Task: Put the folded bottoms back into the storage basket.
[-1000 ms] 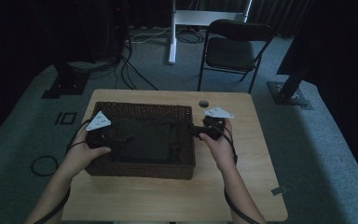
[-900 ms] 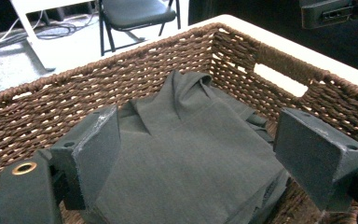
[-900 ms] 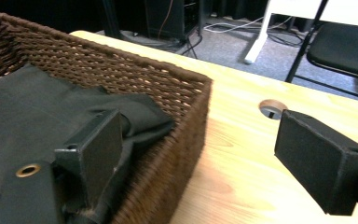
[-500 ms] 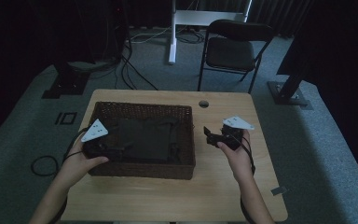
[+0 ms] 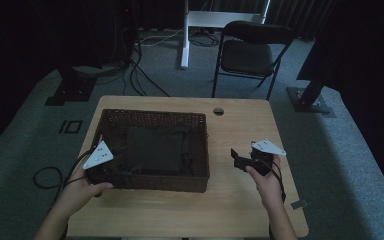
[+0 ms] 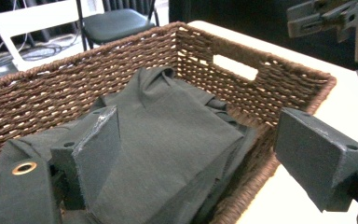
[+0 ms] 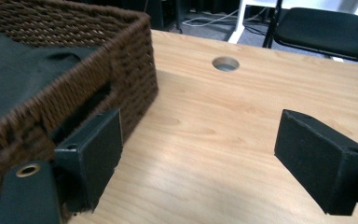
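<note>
table (image 5: 240,210) with a brown wicker basket (image 5: 152,120) at its left; folded dark cloth (image 6: 168,140) lies inside. since a second ago both grippers have left the basket's ends: right gripper (image 7: 196,158) now well apart over bare wood, left gripper (image 6: 196,154) at the near left corner. both jaws wide, empty; basket apparently set down.

In the high view the left hand-held gripper (image 5: 111,172) has its jaws lost in shadow at the near-left corner of the basket (image 5: 152,117). The dark folded cloth (image 6: 168,135) runs off the bottom edge behind its near jaw in its own view.
</note>
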`<state>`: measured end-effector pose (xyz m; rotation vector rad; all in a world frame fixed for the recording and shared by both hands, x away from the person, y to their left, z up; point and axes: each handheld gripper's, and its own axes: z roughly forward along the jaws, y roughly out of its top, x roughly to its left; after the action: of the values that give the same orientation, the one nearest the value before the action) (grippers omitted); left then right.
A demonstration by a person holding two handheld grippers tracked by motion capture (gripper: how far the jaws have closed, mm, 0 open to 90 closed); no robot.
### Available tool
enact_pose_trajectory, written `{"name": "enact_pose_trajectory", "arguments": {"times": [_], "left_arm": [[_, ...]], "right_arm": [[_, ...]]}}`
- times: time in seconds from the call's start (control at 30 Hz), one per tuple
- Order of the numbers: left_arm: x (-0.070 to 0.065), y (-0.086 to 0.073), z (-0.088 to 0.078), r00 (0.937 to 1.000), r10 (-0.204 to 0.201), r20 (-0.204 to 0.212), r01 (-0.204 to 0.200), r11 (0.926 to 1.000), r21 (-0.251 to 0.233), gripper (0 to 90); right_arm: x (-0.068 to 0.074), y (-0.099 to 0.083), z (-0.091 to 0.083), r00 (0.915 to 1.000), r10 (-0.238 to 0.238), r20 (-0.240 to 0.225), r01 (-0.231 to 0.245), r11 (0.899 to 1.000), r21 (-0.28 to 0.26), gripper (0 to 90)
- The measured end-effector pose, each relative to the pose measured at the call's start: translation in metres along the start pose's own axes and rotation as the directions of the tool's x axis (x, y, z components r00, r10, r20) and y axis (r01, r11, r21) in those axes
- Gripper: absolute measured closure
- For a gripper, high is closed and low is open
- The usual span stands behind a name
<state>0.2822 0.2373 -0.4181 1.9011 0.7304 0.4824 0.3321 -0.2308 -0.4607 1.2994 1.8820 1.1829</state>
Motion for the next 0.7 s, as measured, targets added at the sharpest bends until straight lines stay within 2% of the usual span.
{"name": "enact_pose_trajectory", "arguments": {"times": [0.1,0.3,0.57,0.7], "left_arm": [[-0.005,-0.003,-0.007,0.9999,0.014,-0.009,-0.014,0.9998,-0.017,15.8],[-0.013,-0.01,-0.011,0.9999,0.012,0.011,-0.012,0.9995,-0.029,15.8],[-0.025,-0.024,-0.016,0.9993,0.017,0.034,-0.017,0.9997,-0.017,15.7],[-0.032,-0.033,-0.018,0.9994,0.016,0.032,-0.016,0.9998,0.011,15.8]], "right_arm": [[-0.005,-0.009,-0.004,0.9998,0.013,0.013,-0.013,1.0,0.0,14.8],[-0.012,-0.03,-0.008,0.9992,0.032,0.022,-0.032,0.999,0.022,14.8],[-0.019,-0.048,-0.014,0.9972,0.059,0.045,-0.06,0.998,0.024,14.9],[-0.022,-0.056,-0.016,0.9961,0.071,0.052,-0.073,0.997,0.03,14.9]]}}
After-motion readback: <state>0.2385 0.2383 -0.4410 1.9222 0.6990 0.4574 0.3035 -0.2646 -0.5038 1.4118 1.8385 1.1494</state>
